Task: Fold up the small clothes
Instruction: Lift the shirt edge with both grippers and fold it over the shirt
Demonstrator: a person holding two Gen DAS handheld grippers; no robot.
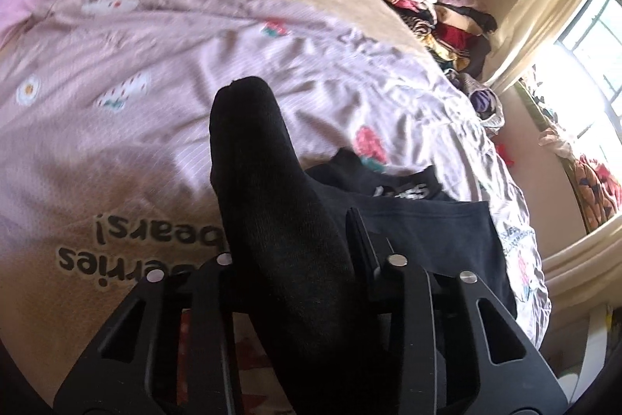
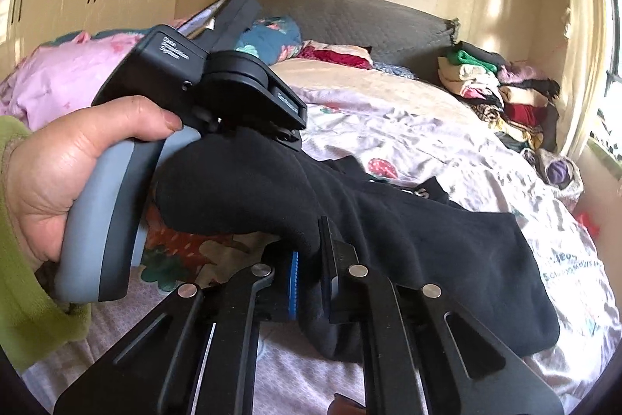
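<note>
Black knit fabric fills the foreground of both views: one black sock [image 1: 272, 205], soft and finely ribbed, is stretched between the two grippers above the bed. The left gripper [image 1: 295, 255] has its fingers closed on one end, the rounded toe sticking out past them. The right gripper [image 2: 311, 259] clamps the other end between a blue ridged pad [image 2: 293, 282] and the opposite black finger. A left hand [image 2: 58, 162] in a green fleece sleeve holds the left gripper's grey handle. Just beyond lies one flat dark garment [image 1: 431, 232], and past it a second black piece with white lettering [image 1: 404, 187]. Both rest on a wrinkled pink bedspread [image 1: 155, 65] printed with strawberries. Farthest, one stack of folded clothes [image 2: 501, 100] sits by the grey quilted headboard [image 2: 350, 22].
</note>
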